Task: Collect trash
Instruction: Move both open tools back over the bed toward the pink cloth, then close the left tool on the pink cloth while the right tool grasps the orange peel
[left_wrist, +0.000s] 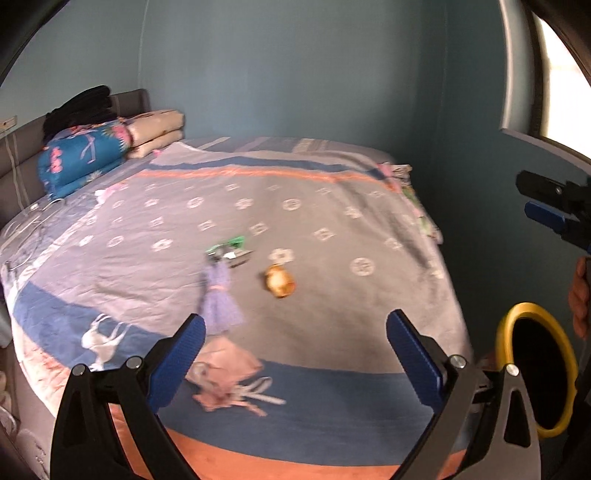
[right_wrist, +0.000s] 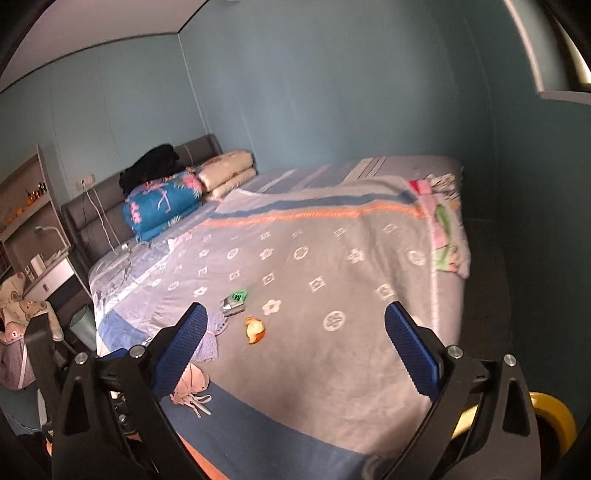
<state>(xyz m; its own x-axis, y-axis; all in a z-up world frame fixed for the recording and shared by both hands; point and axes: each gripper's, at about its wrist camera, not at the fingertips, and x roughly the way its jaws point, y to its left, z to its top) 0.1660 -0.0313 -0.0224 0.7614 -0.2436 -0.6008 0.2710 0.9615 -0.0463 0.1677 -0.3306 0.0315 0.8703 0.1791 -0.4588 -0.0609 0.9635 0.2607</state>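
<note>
Looking across the bed (left_wrist: 332, 229) from its foot end, both views show a grey patterned blanket spread flat, with folded quilts (left_wrist: 85, 155) stacked well away at the headboard. A yellow-rimmed bin (left_wrist: 517, 317) stands off the bed's near right corner, just beside the right edge of the left gripper's frame; in the right wrist view its yellow rim (right_wrist: 554, 410) shows low at the right, behind that gripper's frame.

Left gripper (left_wrist: 295, 332): jaws spread wide, nothing between them. Right gripper (right_wrist: 295, 325): jaws likewise wide and empty. It also appears at the right edge of the left wrist view, held in a person's hand (left_wrist: 580, 295).

Clothing on the near part of the blanket, probably not trash: a pink garment (left_wrist: 225, 373) low by the left finger of the left gripper, and a lilac knitted piece (left_wrist: 221, 295) just beyond it.

Trash candidates, mid-bed, near each other but apart:
- green-and-silver wrapper (left_wrist: 229, 251), crumpled, long axis roughly across the view;
- partly eaten apple (left_wrist: 279, 282), roundish, so no useful grasp axis.

Key relation: both items lie ahead of and beyond the jaws, clear of contact. In each view the apple sits slightly left of the jaw midline. Neither hand looks clearly nearer; judgement only, but the right hand lies on the bin's side.
</note>
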